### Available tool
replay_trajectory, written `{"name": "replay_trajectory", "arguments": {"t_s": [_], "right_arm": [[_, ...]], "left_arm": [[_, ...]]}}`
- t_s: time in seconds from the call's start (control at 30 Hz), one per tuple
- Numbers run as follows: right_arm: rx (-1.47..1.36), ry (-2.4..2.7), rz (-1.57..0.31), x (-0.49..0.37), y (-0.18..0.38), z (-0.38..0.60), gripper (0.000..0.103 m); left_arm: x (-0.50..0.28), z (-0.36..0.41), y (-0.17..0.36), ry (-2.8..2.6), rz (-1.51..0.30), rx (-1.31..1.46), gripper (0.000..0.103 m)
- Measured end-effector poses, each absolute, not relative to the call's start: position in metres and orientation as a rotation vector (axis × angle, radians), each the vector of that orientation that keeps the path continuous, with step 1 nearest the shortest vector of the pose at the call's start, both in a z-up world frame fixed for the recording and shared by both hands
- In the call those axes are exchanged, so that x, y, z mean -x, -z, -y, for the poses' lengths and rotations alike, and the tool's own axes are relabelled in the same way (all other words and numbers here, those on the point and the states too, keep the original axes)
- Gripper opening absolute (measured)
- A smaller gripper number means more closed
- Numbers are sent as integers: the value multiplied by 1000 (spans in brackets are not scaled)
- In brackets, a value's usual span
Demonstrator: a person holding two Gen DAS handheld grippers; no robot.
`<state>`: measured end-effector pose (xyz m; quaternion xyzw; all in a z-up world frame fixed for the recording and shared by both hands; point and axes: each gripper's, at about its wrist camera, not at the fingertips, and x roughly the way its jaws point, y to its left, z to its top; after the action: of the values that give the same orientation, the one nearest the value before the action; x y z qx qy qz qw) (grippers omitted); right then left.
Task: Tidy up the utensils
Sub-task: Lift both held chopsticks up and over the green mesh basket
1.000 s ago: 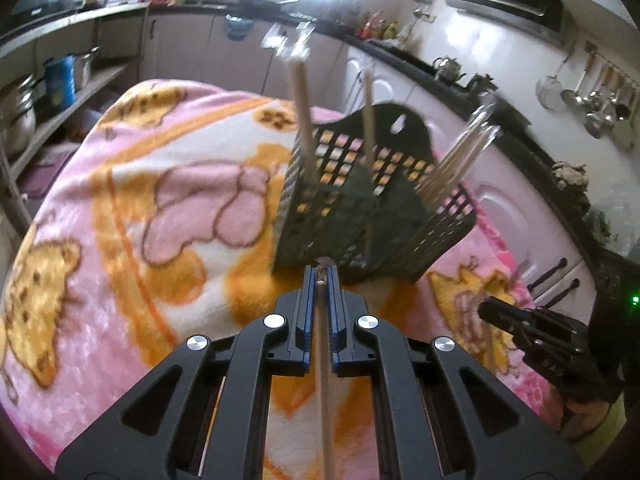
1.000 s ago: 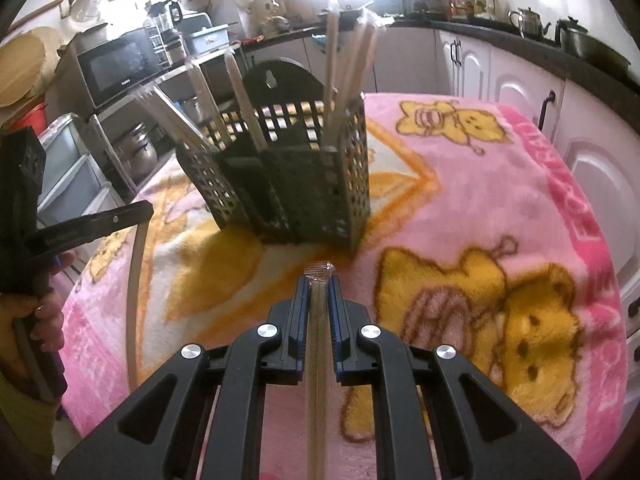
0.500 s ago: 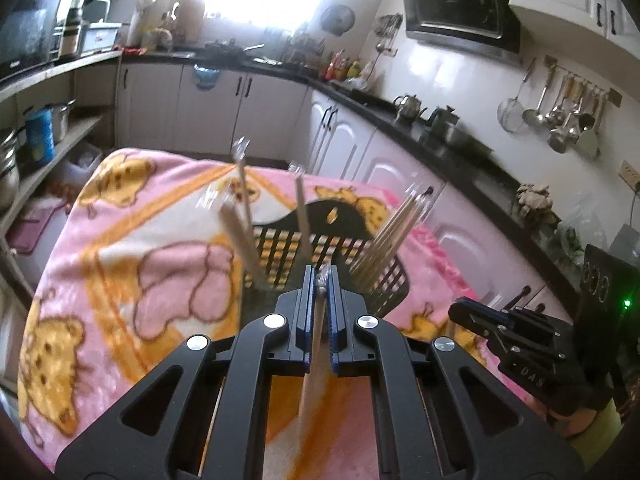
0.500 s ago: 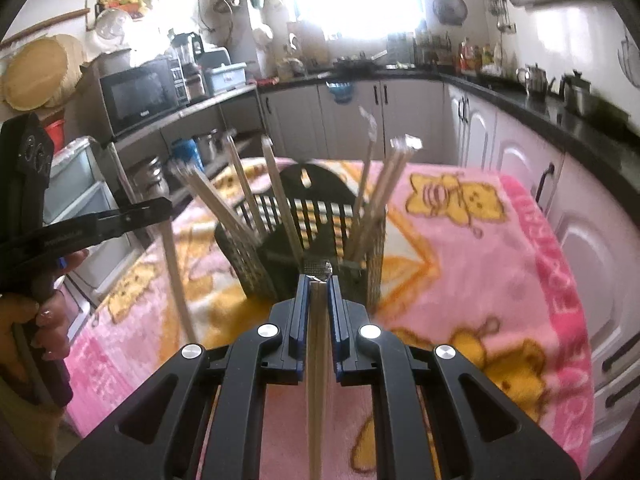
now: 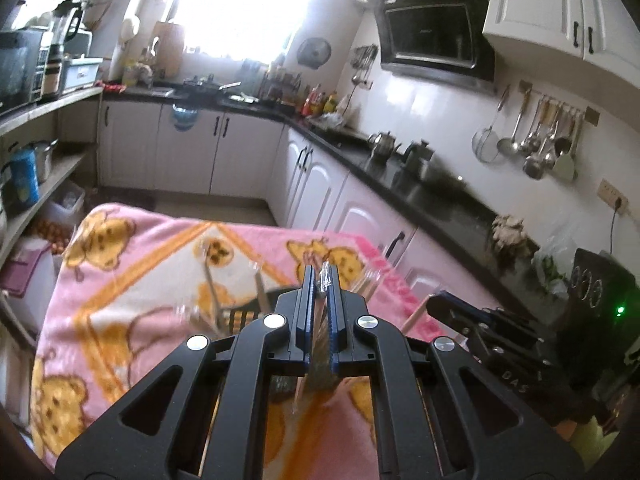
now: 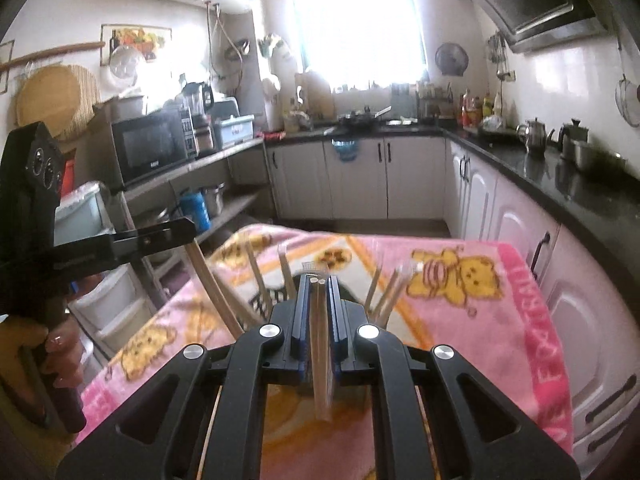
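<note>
My left gripper (image 5: 319, 280) is shut on a wrapped pair of chopsticks (image 5: 317, 332) that hangs down between its fingers. My right gripper (image 6: 319, 282) is shut on another wrapped pair of chopsticks (image 6: 320, 344). Both are raised above the dark slotted utensil basket (image 5: 240, 316), which also shows in the right wrist view (image 6: 264, 300), mostly hidden behind the grippers. Several wrapped chopstick pairs (image 6: 384, 292) stand upright in it. The left gripper also appears in the right wrist view (image 6: 168, 234), and the right gripper in the left wrist view (image 5: 436, 304).
The basket stands on a pink bear-print blanket (image 5: 120, 280) covering the table. Black countertops with kettles (image 5: 384, 142) and white cabinets (image 6: 520, 220) run to the right. Shelves with a microwave (image 6: 148, 146) stand on the left.
Both grippers have risen and tilted up, still holding their chopsticks. The basket has dropped low in both views and sits mostly behind the fingers.
</note>
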<state>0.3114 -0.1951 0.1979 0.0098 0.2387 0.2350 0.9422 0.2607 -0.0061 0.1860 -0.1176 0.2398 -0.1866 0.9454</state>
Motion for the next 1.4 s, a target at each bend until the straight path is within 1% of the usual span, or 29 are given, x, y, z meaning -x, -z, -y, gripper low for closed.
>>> {"name": "replay_trajectory", "arguments": {"t_s": [0.17, 0.4, 0.73, 1.03, 1.4], "right_arm": [[-28, -471, -441, -324, -223, 197, 8], [-16, -477, -384, -336, -255, 195, 8], [-28, -457, -346, -354, -276, 205, 8], [-50, -432, -364, -379, -263, 214, 8], [-40, -443, -455, -400, -215, 203, 8]], "left_arm": [[-266, 11, -213, 389, -445, 227, 1], [-279, 15, -235, 390, -413, 219, 1], [-308, 28, -237, 385, -409, 200, 1], [-338, 37, -210, 391, -443, 209, 1], [-357, 40, -163, 389, -529, 212, 1]]}}
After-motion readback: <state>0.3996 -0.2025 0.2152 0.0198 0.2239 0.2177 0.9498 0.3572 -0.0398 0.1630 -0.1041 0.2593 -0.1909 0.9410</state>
